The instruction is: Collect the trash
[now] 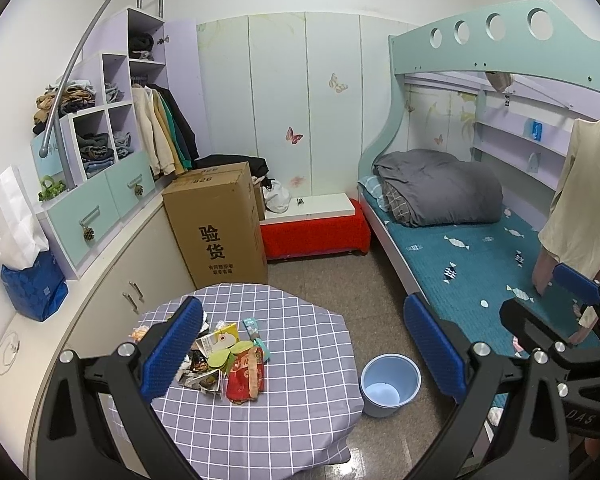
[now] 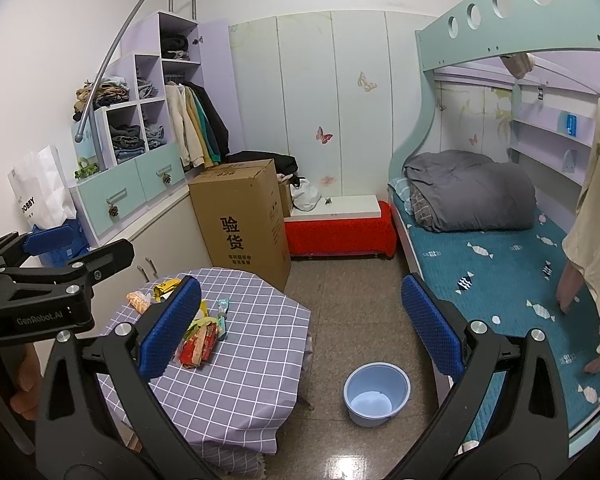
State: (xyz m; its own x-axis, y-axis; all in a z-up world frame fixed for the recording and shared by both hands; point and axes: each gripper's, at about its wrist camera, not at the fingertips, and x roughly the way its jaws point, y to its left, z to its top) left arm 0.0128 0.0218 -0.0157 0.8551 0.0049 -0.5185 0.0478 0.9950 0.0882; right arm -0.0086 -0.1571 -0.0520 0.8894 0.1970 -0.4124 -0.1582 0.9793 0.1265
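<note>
A pile of snack wrappers and torn packets [image 1: 224,364] lies on a small table with a grey checked cloth [image 1: 284,408]; it also shows in the right wrist view [image 2: 198,336]. A light blue bin [image 1: 390,384] stands empty on the floor to the right of the table, and shows in the right wrist view [image 2: 376,394]. My left gripper [image 1: 304,352] is open and empty, held above the table. My right gripper [image 2: 300,328] is open and empty, above the floor between the table and the bed. The right gripper also shows at the right edge of the left wrist view [image 1: 548,296].
A tall cardboard box [image 1: 220,224] stands behind the table by a white cabinet [image 1: 112,280]. A red-covered bench [image 1: 316,228] sits at the back wall. A bunk bed with a teal mattress [image 1: 480,256] fills the right side. Tiled floor lies between.
</note>
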